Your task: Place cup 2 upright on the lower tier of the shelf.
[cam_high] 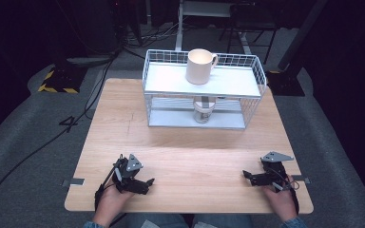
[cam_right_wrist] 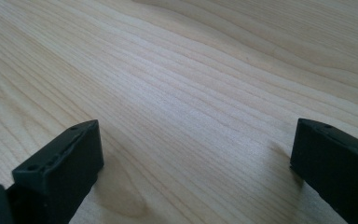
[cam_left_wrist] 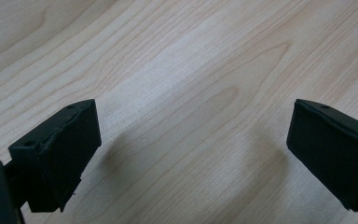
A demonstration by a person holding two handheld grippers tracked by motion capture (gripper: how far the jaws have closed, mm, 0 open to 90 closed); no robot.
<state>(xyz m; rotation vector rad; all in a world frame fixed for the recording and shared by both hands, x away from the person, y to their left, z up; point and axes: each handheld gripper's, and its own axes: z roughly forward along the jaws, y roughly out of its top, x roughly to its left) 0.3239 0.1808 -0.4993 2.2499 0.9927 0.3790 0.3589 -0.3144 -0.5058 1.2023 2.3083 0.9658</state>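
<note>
A cream mug (cam_high: 200,66) stands upright on the top shelf of a white wire rack (cam_high: 204,90) at the far side of the wooden table (cam_high: 185,142). A small white cup (cam_high: 203,110) sits on the rack's lower shelf. My left gripper (cam_high: 142,183) rests near the table's front left, held in a hand. My right gripper (cam_high: 251,176) rests near the front right. In the left gripper view my left gripper (cam_left_wrist: 193,140) is open over bare wood. In the right gripper view my right gripper (cam_right_wrist: 196,163) is open too, nothing between its jaws.
Cables (cam_high: 52,137) run over the grey floor to the left of the table. A stand base with yellow and black tape (cam_high: 57,80) sits at the far left, and chair and table legs (cam_high: 237,28) stand behind the rack.
</note>
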